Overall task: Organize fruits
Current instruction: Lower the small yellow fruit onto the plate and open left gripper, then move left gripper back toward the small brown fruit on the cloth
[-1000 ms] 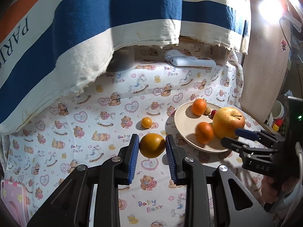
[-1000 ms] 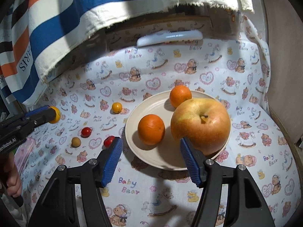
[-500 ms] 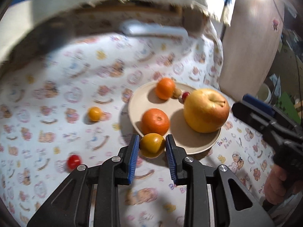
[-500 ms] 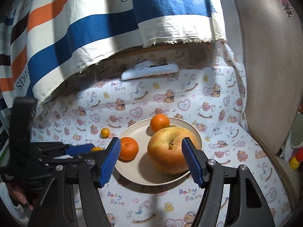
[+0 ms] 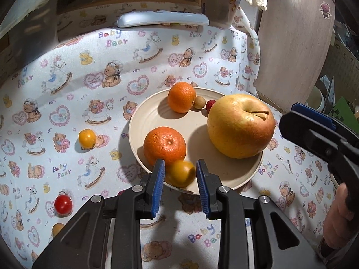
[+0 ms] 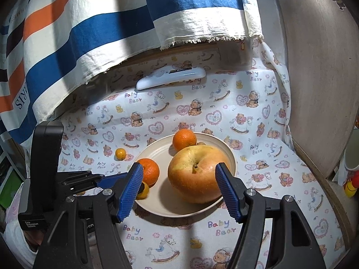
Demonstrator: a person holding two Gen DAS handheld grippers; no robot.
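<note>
A cream plate (image 5: 154,112) on the bear-print cloth holds a large yellow-red apple (image 5: 240,125), two oranges (image 5: 165,145) (image 5: 181,97), a small brown fruit (image 5: 199,102) and a small red fruit (image 5: 209,104). My left gripper (image 5: 180,174) holds a yellow tomato (image 5: 181,173) between its blue pads over the plate's near rim; small gaps show beside it. My right gripper (image 6: 179,190) is open and empty, above the apple (image 6: 197,174) and plate (image 6: 161,152). A yellow tomato (image 5: 87,138), a red tomato (image 5: 63,204) and another small fruit (image 5: 58,228) lie on the cloth at left.
A white remote-like device (image 5: 162,20) lies at the back of the cloth. A striped towel (image 6: 112,22) hangs above it. A wooden panel (image 6: 318,78) stands at the right, with a mug (image 6: 352,152) beyond the edge.
My left gripper has carried the yellow tomato right, from the cloth to over the plate's near rim. My right gripper has risen and drawn back from the plate.
</note>
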